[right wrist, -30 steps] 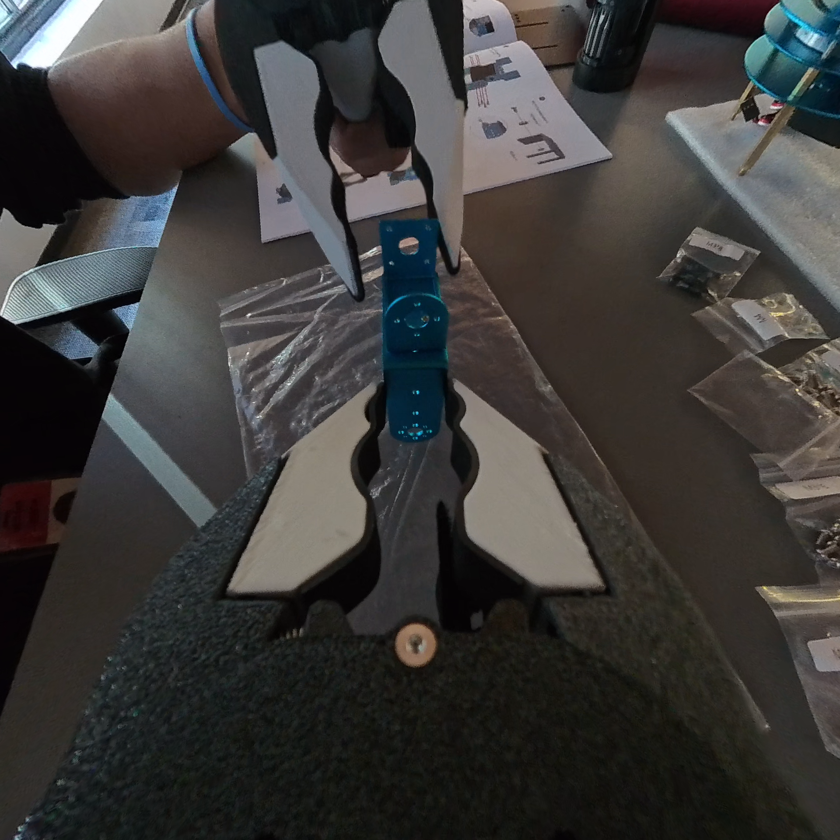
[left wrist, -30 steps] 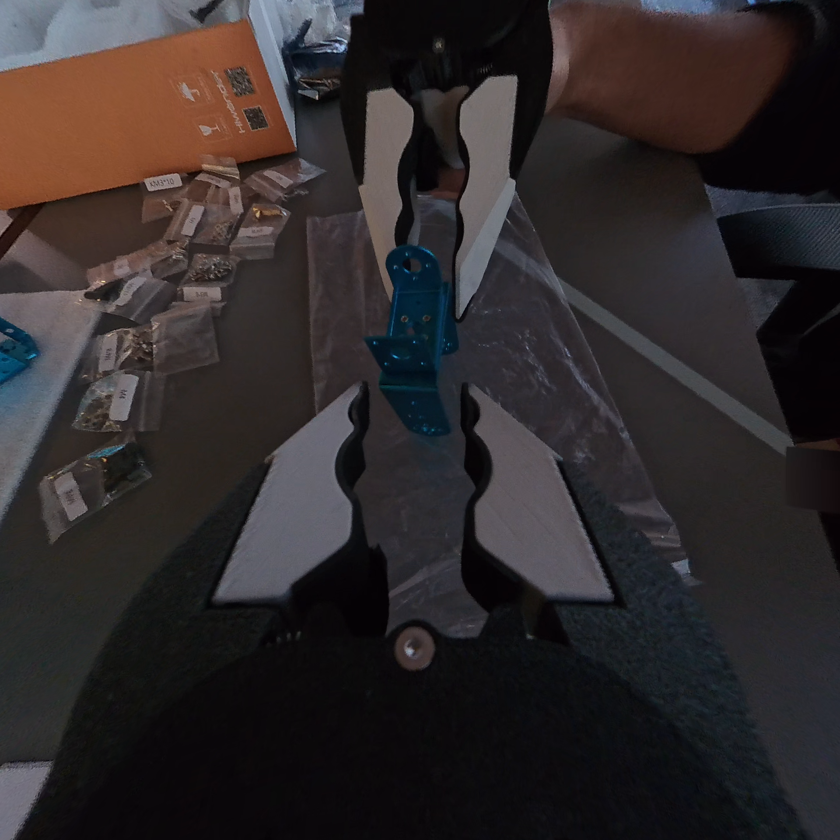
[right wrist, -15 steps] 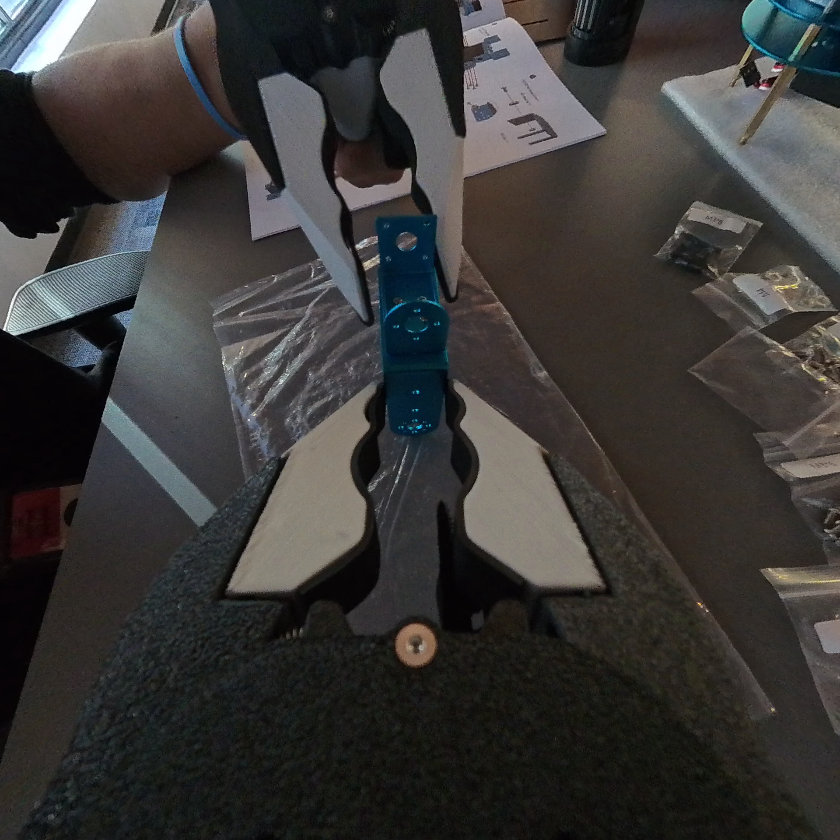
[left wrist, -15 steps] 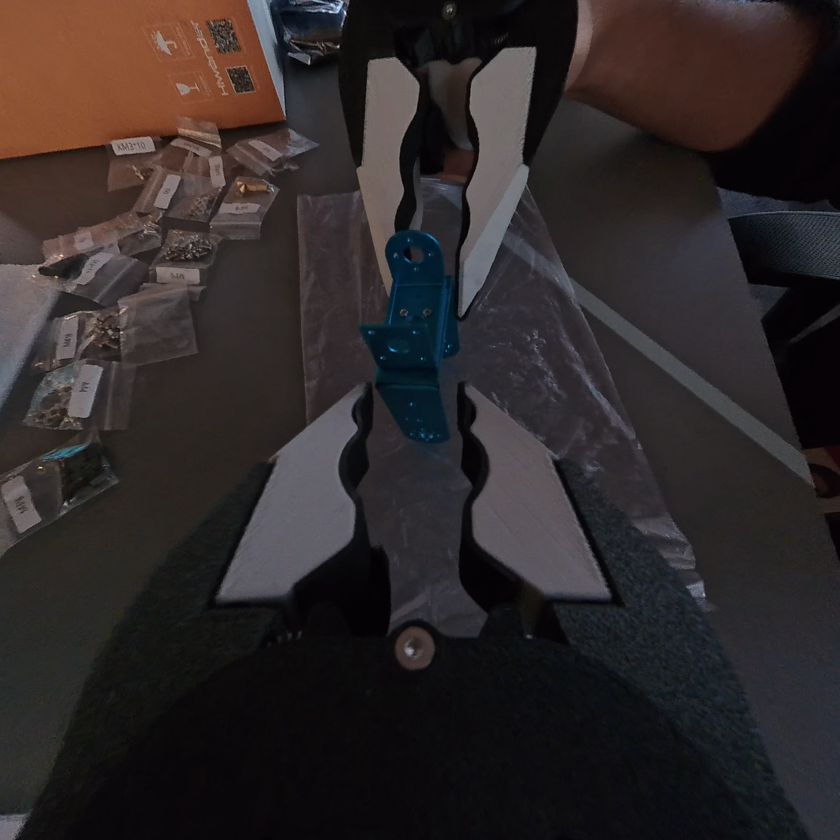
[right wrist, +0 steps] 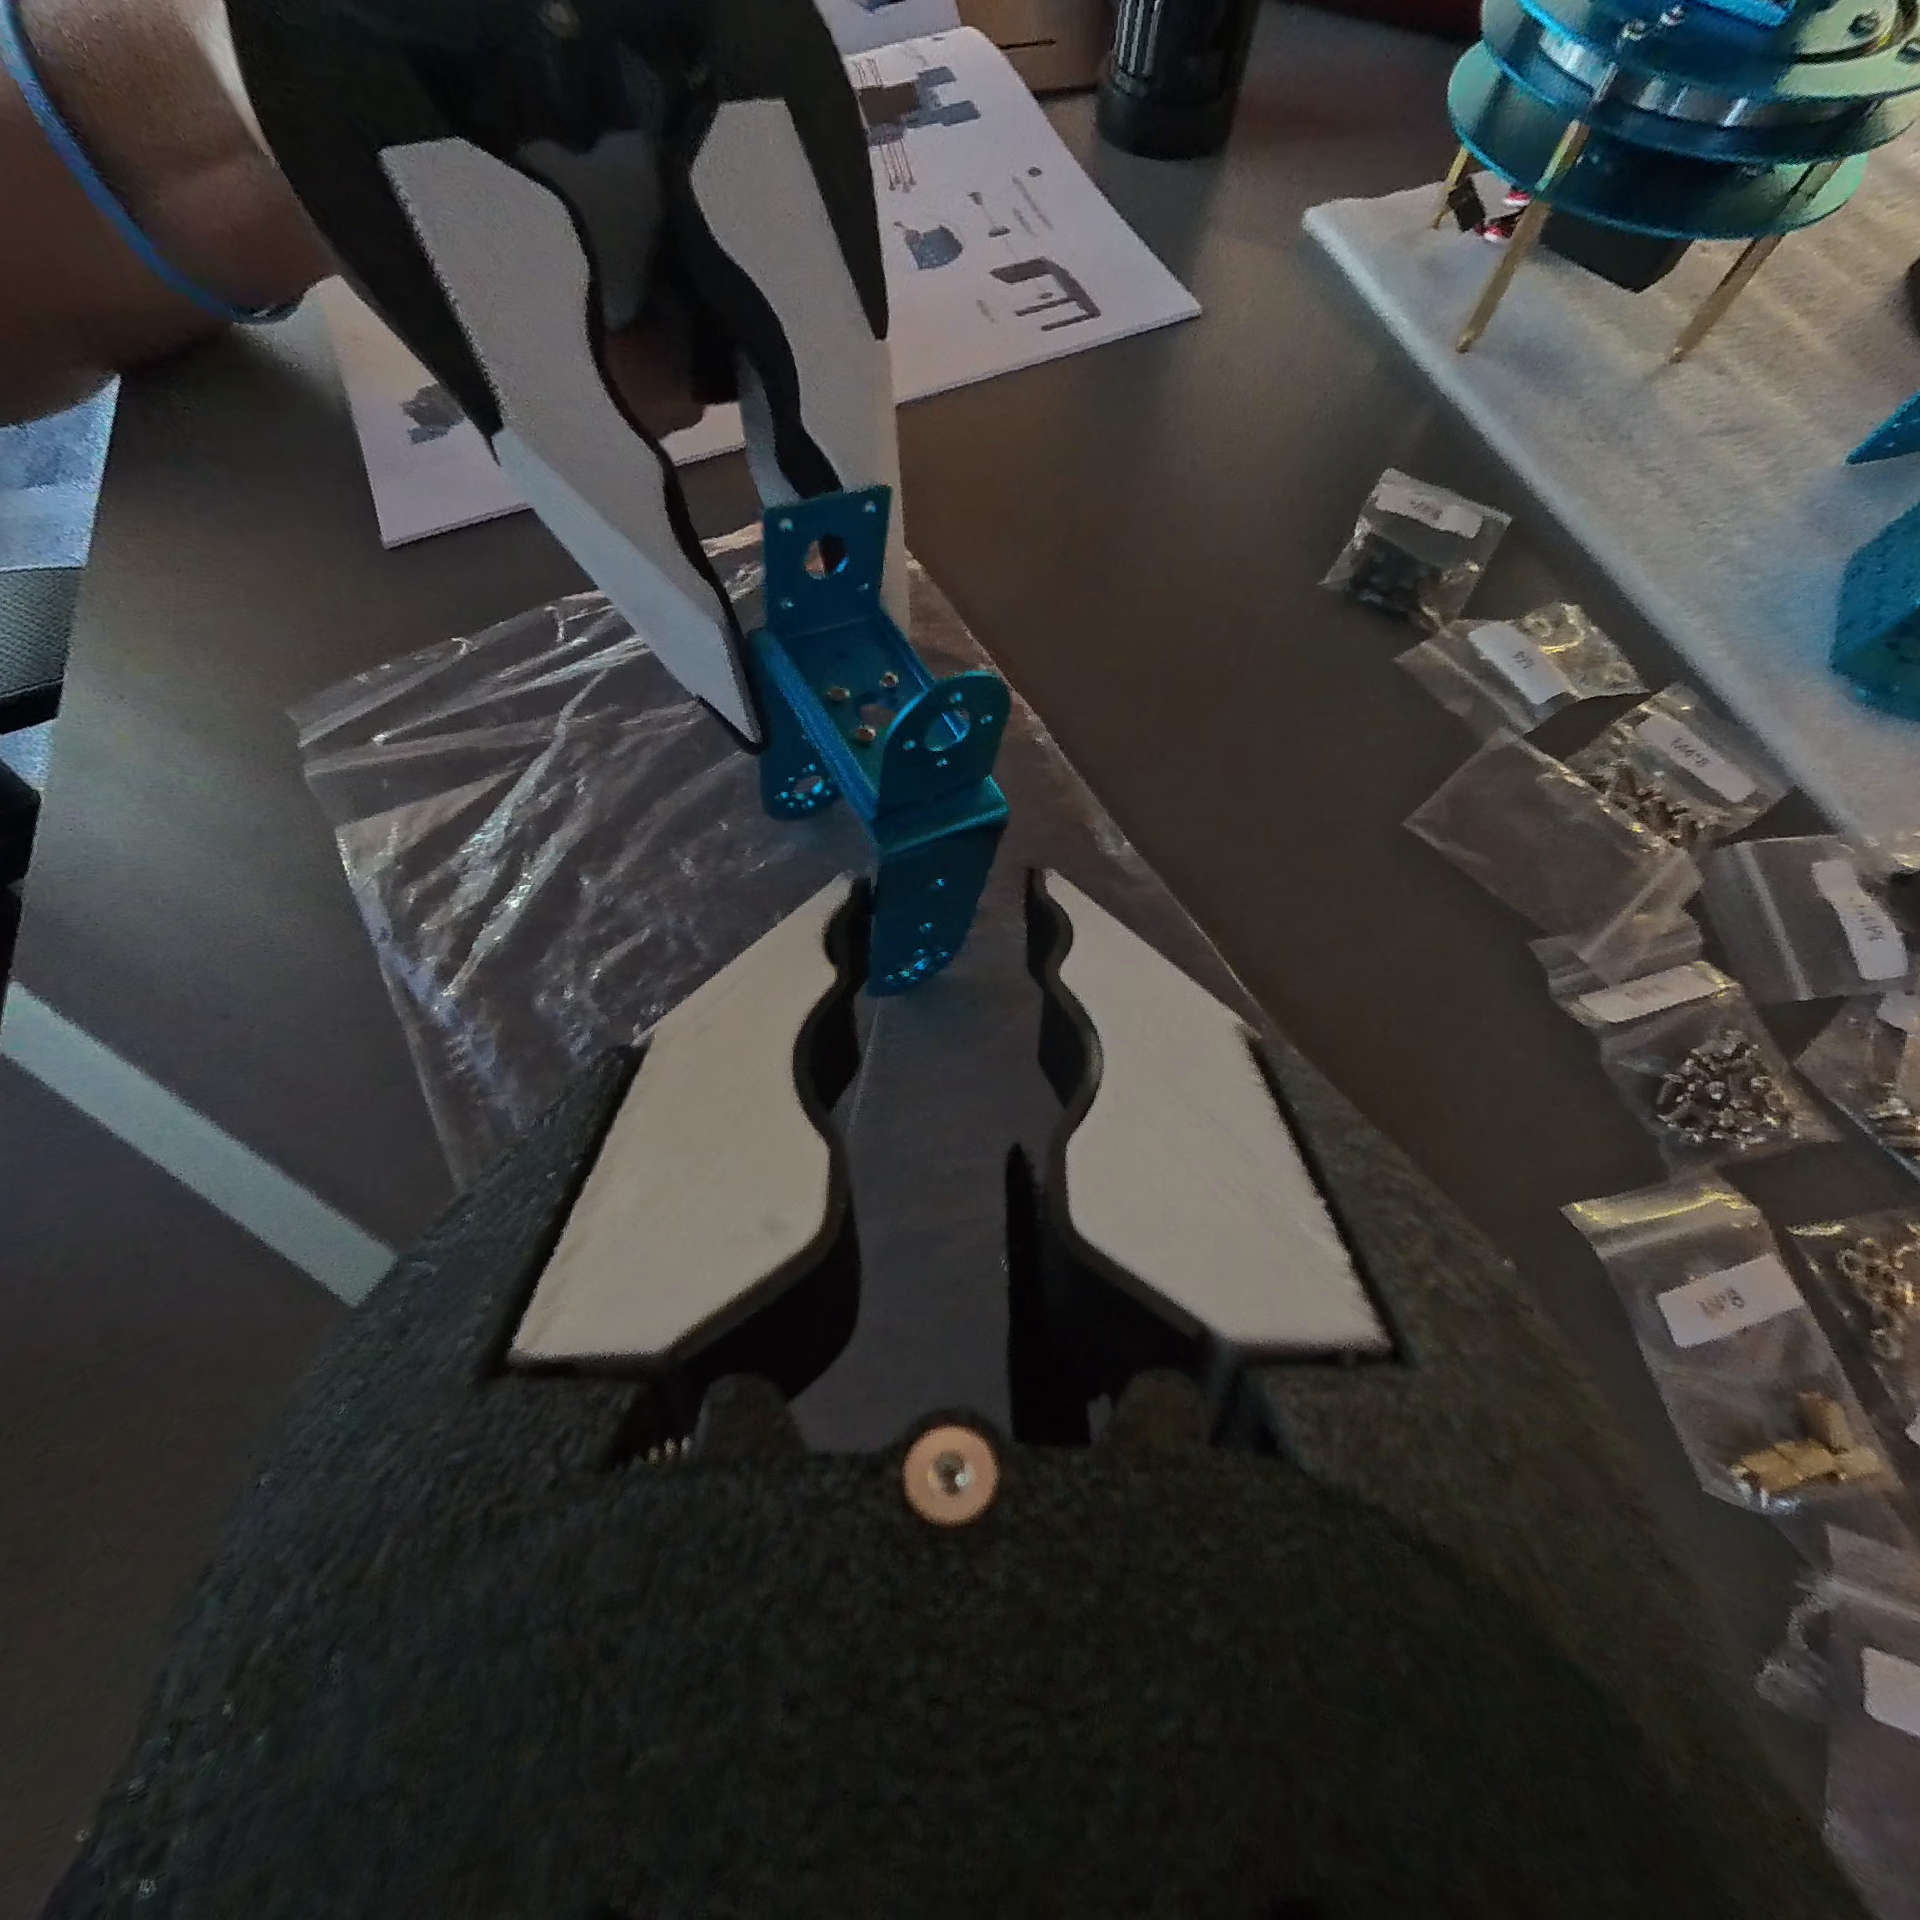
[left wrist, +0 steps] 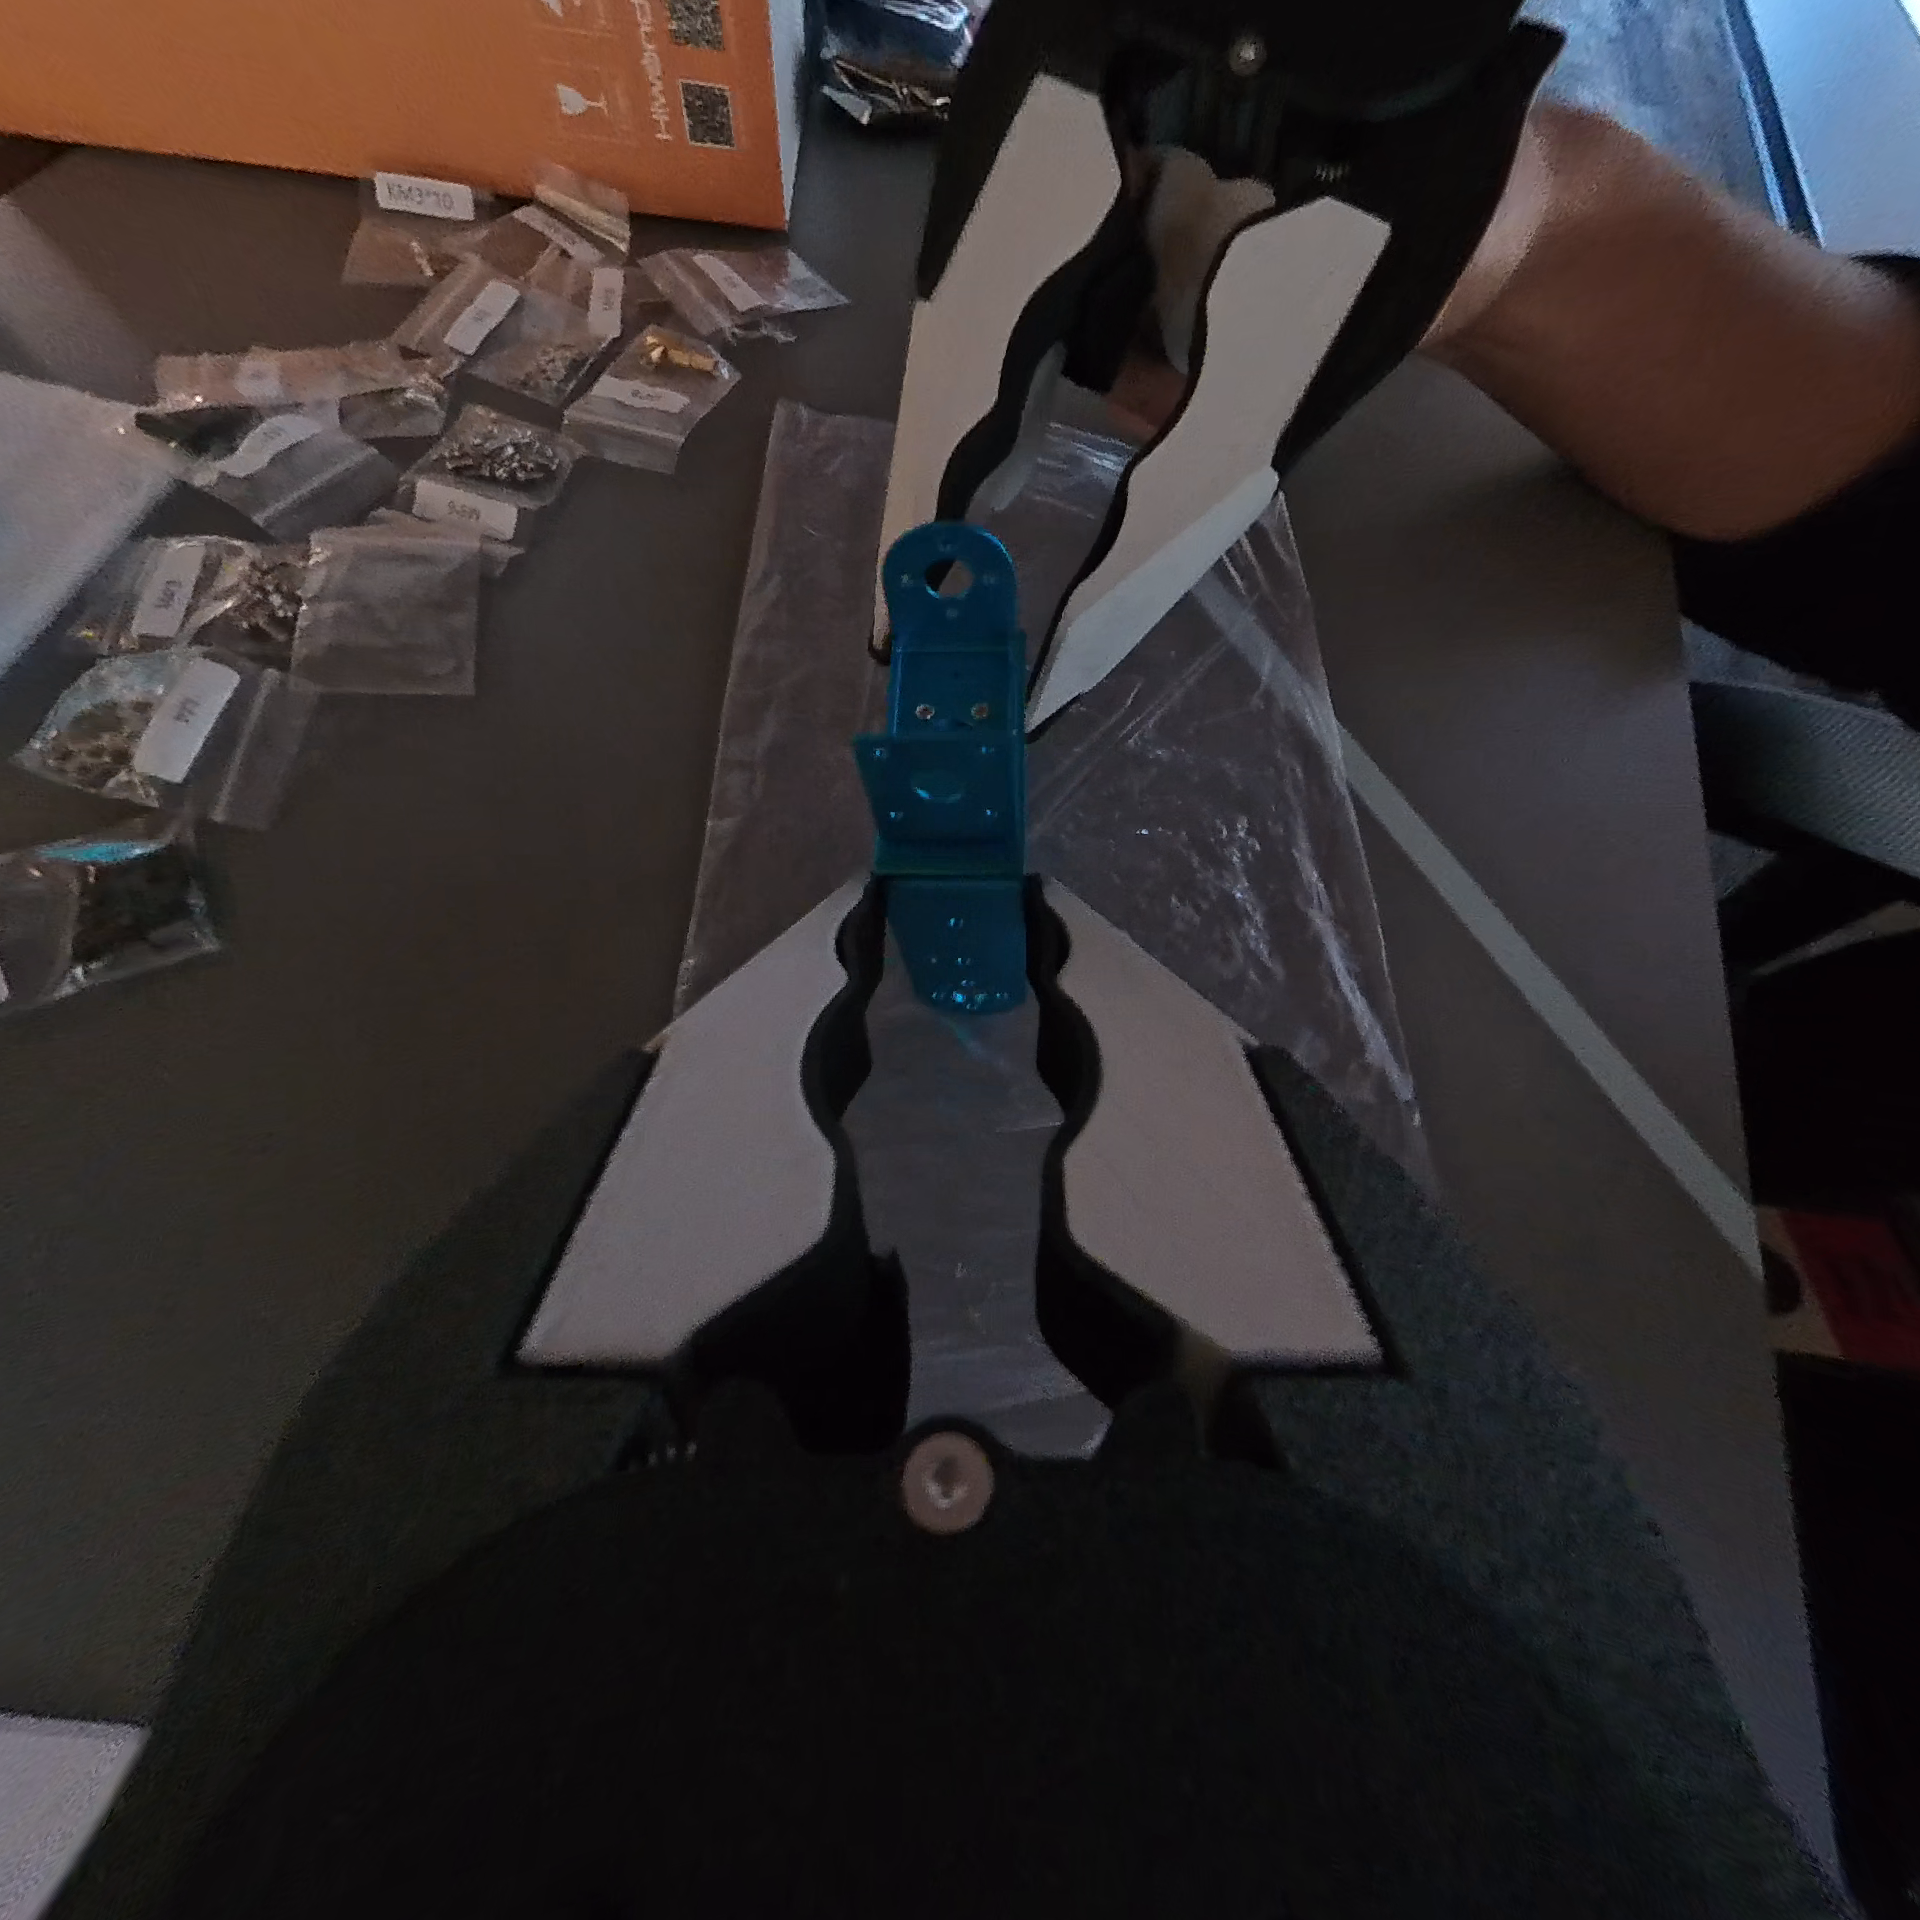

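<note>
A blue metal bracket (left wrist: 940, 790) made of joined U-shaped pieces hangs between both grippers, above a clear plastic bag (left wrist: 1195, 831) on the dark table. My left gripper (left wrist: 951, 888) is shut on its near flange. In the right wrist view the bracket (right wrist: 930, 904) is tilted. Its lower flange sits between the fingers of my right gripper (right wrist: 945, 883), against the left finger, with a gap on the right. The right gripper is open. The left gripper (right wrist: 821, 644) shows there from above, clamping the far end. The right gripper (left wrist: 966, 675) shows at the top of the left wrist view.
Several small bags of screws (left wrist: 312, 582) lie left of the plastic bag, by an orange box (left wrist: 416, 83). The screw bags (right wrist: 1704, 1091), a paper manual (right wrist: 987, 239), white foam (right wrist: 1507, 364) and a blue round assembly (right wrist: 1662, 104) show in the right wrist view. The blue round assembly (right wrist: 1662, 104) is about equally far from each gripper, around 25 centimeters.
My left gripper closed on the bracket's near flange. The right gripper's hold loosened, and the bracket now looks turned and tilted in the right wrist view.
</note>
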Demonstrator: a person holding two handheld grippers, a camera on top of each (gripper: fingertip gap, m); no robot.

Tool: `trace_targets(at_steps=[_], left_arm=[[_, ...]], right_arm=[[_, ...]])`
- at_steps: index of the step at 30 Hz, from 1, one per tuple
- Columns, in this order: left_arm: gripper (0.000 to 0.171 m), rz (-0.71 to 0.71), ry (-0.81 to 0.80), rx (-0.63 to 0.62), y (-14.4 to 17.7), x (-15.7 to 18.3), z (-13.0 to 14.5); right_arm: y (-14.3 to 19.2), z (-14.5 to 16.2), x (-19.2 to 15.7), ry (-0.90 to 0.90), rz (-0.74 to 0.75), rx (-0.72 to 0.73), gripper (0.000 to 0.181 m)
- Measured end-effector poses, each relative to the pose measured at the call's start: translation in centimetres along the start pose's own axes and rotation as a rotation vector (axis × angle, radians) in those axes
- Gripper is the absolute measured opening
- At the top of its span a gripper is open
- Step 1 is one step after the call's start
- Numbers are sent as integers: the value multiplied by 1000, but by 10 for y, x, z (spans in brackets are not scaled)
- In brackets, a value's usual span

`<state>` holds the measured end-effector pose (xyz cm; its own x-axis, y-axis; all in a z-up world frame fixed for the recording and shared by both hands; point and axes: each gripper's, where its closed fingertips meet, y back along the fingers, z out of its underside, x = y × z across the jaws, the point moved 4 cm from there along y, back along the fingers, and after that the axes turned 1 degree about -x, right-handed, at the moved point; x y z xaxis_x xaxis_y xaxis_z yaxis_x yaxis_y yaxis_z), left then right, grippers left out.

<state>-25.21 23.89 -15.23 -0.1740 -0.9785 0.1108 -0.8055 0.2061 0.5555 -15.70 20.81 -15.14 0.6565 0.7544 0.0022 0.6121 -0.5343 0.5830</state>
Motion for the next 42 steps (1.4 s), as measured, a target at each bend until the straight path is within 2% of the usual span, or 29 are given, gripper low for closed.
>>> trace_targets(at_steps=[12, 17, 26, 32, 37, 42], left_arm=[[26, -96, 196, 51, 3, 3, 2], [25, -141, 215, 61, 6, 9, 5], [27, -224, 86, -25, 0, 21, 5], [40, -260, -24, -97, 3, 27, 9], [45, -263, -82, -91, 11, 23, 0], [53, -231, -231, -43, 31, 31, -22]], right_arm=[[-7, -6, -1, -23, 57, -5, 12], [-10, -8, -2, -43, 85, -9, 9], [-12, -11, 3, -110, 136, 4, 2], [-8, -16, 4, -171, 88, 50, 2], [-5, -17, 6, -203, 61, 79, 2], [-6, -15, 5, -179, 41, 77, 2]])
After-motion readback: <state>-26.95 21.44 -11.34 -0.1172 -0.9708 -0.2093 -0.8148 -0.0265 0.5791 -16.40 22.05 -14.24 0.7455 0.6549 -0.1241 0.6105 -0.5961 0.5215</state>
